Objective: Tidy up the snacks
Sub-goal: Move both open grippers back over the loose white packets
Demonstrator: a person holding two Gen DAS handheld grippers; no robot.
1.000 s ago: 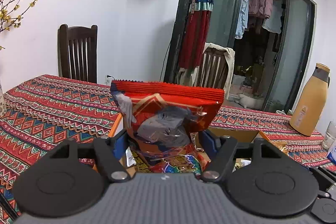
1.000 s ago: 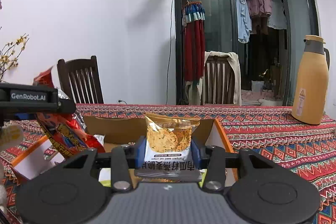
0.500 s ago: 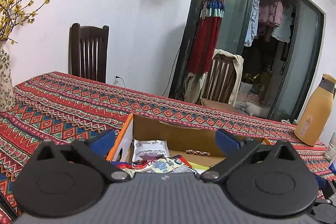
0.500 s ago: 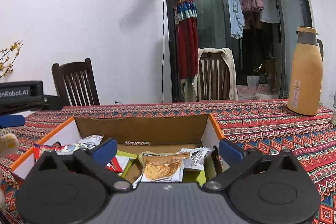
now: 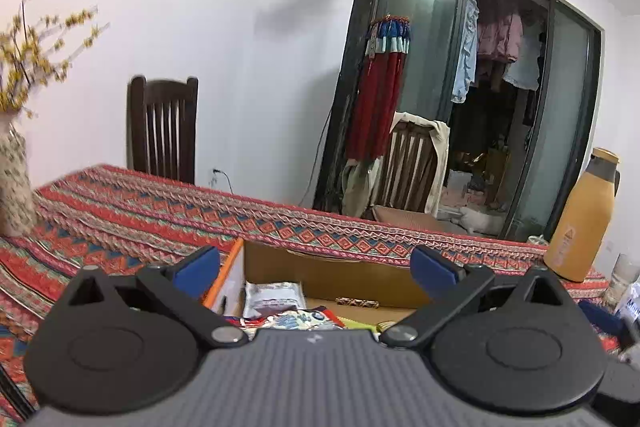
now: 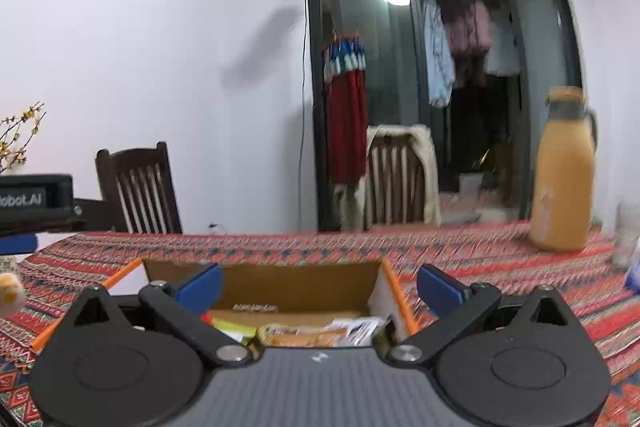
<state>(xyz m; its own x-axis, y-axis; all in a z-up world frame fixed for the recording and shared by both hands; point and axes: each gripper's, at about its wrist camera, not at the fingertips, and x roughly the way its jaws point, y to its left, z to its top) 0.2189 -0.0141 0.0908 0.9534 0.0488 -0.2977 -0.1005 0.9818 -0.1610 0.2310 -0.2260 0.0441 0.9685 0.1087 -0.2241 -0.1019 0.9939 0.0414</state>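
An open cardboard box (image 5: 328,273) with orange-edged flaps sits on the patterned tablecloth, and several snack packets lie inside it. My left gripper (image 5: 316,269) hangs open above the box's left part, nothing between its blue pads; a white packet (image 5: 274,297) and a colourful packet (image 5: 298,319) lie below it. My right gripper (image 6: 318,285) is open too, above the same box (image 6: 296,285), with an orange chip packet (image 6: 304,337) and a white packet (image 6: 358,329) lying beneath. The left gripper's body (image 6: 34,201) shows at the left edge of the right wrist view.
A tall orange flask (image 5: 582,219) stands on the table to the right, with a glass (image 5: 618,277) beside it. A vase (image 5: 14,183) of yellow blossoms stands far left. Two wooden chairs (image 5: 162,129) are behind the table, before a glass door.
Both grippers opened: the left let go of the red bag, the right of the orange chip packet, and both packets now lie in the box. Both grippers have risen a little.
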